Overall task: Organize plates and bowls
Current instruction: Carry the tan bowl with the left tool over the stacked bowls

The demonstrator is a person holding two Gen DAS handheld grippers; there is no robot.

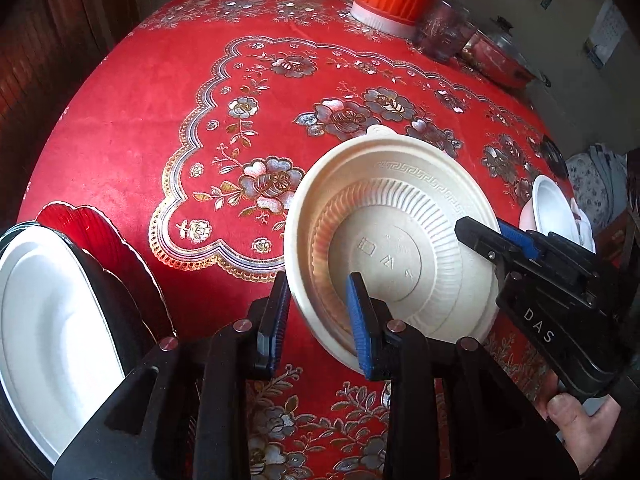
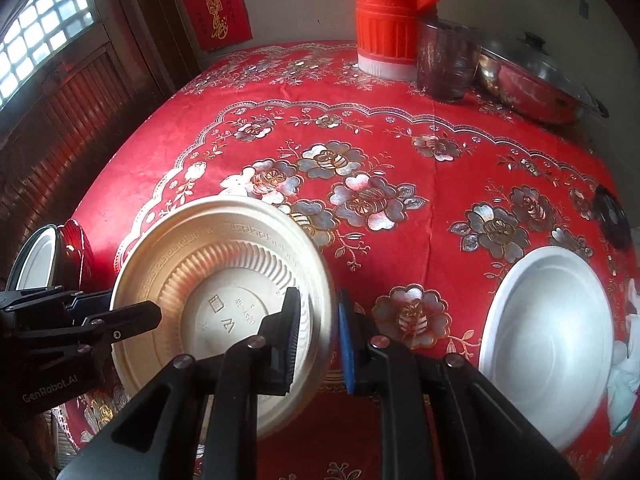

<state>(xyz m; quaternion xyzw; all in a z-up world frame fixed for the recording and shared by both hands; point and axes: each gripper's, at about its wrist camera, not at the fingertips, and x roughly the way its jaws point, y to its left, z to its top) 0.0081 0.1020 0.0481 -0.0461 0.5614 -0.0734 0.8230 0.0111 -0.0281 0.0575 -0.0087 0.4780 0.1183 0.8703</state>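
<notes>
A beige ribbed disposable bowl hangs just over the red flowered tablecloth, between both grippers. My left gripper straddles its near-left rim, one finger outside and one inside, and the jaws stand a little wider than the rim. My right gripper is shut on the opposite rim; in the left wrist view it comes in from the right. Seen from the right wrist, the left gripper reaches in from the left edge.
A white plate lies in a black-rimmed dish beside a red plate at the left edge. A white bowl sits on the right. An orange thermos, a glass jar and a lidded pot stand at the back.
</notes>
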